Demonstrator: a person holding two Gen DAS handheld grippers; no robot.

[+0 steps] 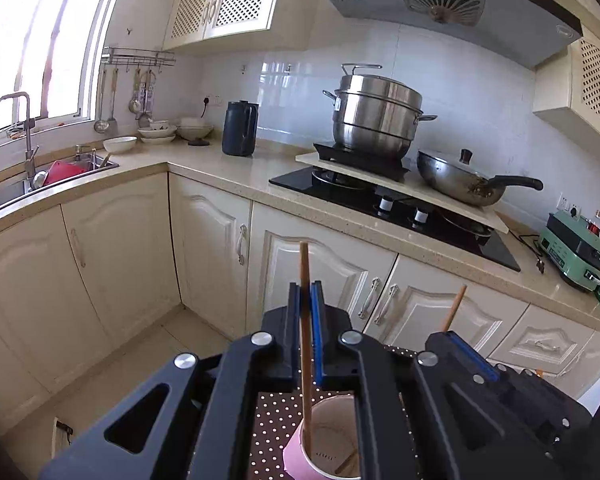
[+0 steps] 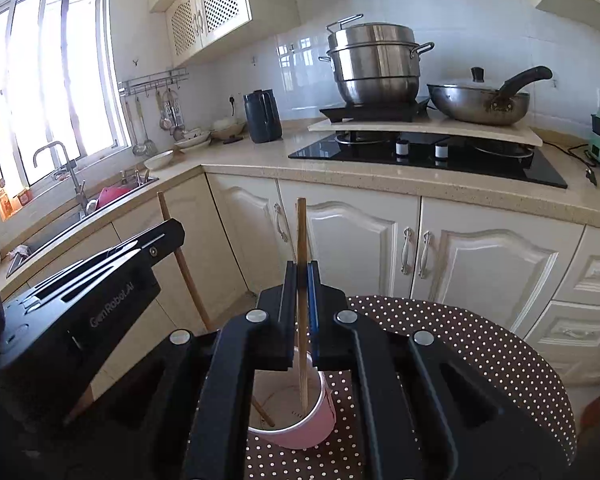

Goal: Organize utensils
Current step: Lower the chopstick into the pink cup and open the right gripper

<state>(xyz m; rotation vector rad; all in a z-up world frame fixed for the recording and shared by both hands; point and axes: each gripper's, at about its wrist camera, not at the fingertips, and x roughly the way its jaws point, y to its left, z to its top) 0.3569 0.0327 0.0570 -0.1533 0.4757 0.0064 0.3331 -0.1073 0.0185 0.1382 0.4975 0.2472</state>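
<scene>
A chopstick [image 1: 305, 320] is clamped upright between the closed jaws of the left gripper [image 1: 305, 300], another chopstick [image 2: 301, 300] likewise by the right gripper [image 2: 301, 280]; both lower ends are lowered into the pink cup [image 2: 316, 428].

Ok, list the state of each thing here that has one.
Left gripper: jaws shut on a wooden chopstick, tip inside the cup.
Right gripper: jaws shut on a second wooden chopstick, tip inside the cup.
Pink paper cup: upright.
Steel wok: lidded.
</scene>
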